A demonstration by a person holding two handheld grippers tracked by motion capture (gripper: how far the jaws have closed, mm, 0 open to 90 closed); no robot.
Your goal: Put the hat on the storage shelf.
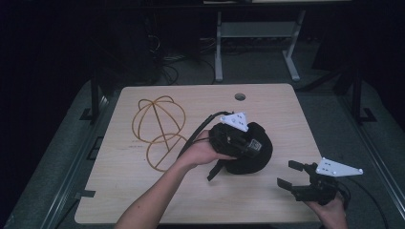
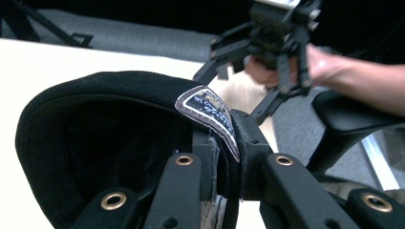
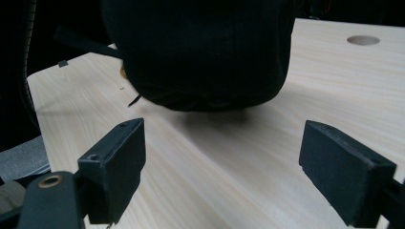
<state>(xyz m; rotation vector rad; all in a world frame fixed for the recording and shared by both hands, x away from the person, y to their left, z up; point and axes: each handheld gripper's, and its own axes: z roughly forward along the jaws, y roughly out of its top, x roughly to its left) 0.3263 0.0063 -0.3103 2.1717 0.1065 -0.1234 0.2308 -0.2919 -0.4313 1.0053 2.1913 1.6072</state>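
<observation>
Jaws of the left gripper (image 2: 224, 157) are seen clamped on the rim of a black cap (image 2: 95, 124), the fabric edge and a sewn label (image 2: 207, 112) pinched between the two pads. In the left gripper view the cap is shown from its open underside: a dark, hollow crown of soft black cloth, with a curved outer edge and a small dark label edged in pale stitching folded over the rim where it is gripped. In the high view the cap (image 1: 258, 155) is held over the middle of the wooden table (image 1: 200, 191), right of centre, a strap hanging down from it beside the left hand (image 1: 203, 151). From the right gripper view the cap's rounded crown (image 3: 200, 52) is seen raised slightly above the tabletop, a shadow cast beneath it.

Nearer the table's front right corner, the right gripper (image 1: 289, 174) is held with its jaws spread wide and nothing between them, well apart from the cap. Farther back on the left, a wire cap-shaped frame (image 1: 160, 131) is lying on the table.
</observation>
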